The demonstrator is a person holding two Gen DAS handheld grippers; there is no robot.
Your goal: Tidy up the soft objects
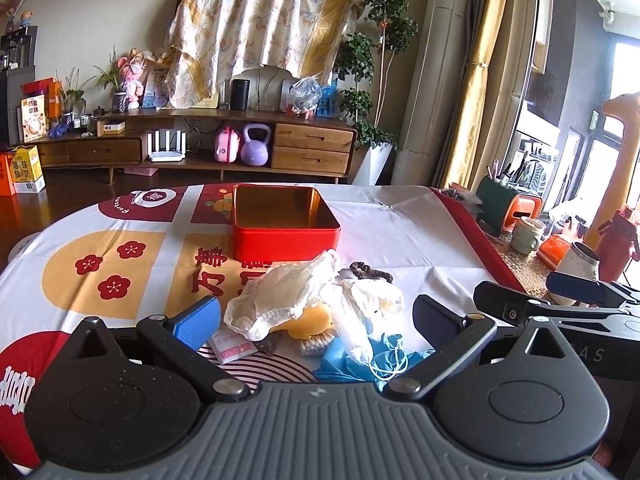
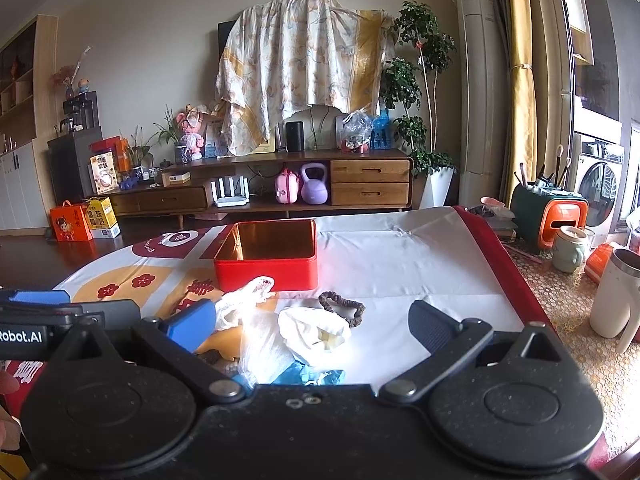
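Observation:
An open red tin box [image 1: 286, 236] with a gold inside stands on the table, also seen in the right wrist view [image 2: 267, 270]. In front of it lies a pile of soft things: a white mesh cloth [image 1: 280, 300], a white crumpled cloth [image 2: 314, 330], a blue glove and mask [image 1: 372, 358], a yellow sponge-like piece [image 1: 310, 322] and a dark scrunchie [image 2: 343, 308]. My left gripper [image 1: 316, 318] is open, its fingers on either side of the pile. My right gripper [image 2: 312, 326] is open over the same pile, holding nothing.
The table wears a white, red and yellow printed cloth [image 1: 120, 256]. At its right edge stand a white mug [image 2: 614, 296], a green cup [image 2: 570, 254] and an orange-green holder [image 2: 552, 212]. A small sachet [image 1: 234, 348] lies by the pile. A TV cabinet [image 2: 280, 184] is beyond.

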